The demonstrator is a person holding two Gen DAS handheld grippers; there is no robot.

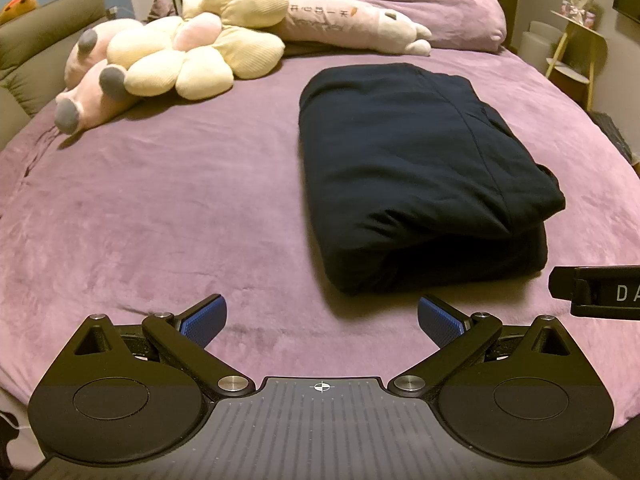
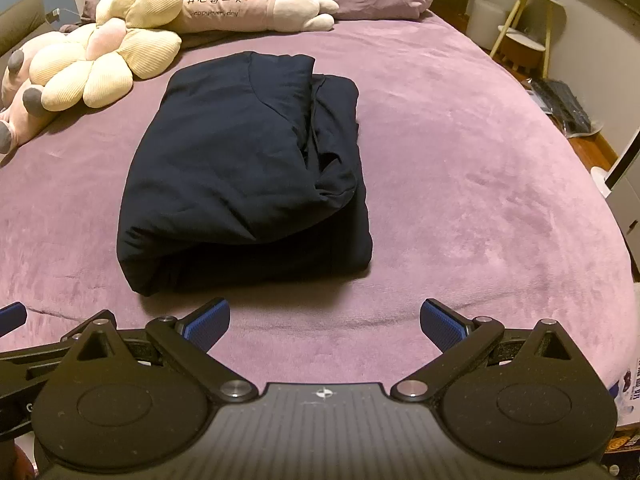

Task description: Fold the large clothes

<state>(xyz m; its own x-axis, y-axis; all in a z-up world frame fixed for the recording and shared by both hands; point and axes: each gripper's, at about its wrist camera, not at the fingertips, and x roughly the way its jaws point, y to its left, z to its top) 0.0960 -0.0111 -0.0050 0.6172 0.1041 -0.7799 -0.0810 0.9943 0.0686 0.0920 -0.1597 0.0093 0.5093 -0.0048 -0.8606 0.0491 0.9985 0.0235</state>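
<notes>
Purple bed (image 1: 160, 208), dark folded garment (image 1: 416, 168) lying mid-mattress.
Left gripper (image 1: 322, 322) and right gripper (image 2: 325, 324) hover at the near edge, jaws spread, empty.

I am in a home bedroom. Before me lies a bed (image 1: 160, 200) under a purple plush cover, with plush toys (image 1: 180, 56) piled near its padded headboard (image 1: 36, 48). A small side table (image 2: 528, 20) stands by the wall.

We see dim, warm indoor light; the dark garment (image 1: 420, 168) casts a soft shadow on the bed (image 1: 160, 200). Fisheye bending curves both views' edges, corners vignetted.
</notes>
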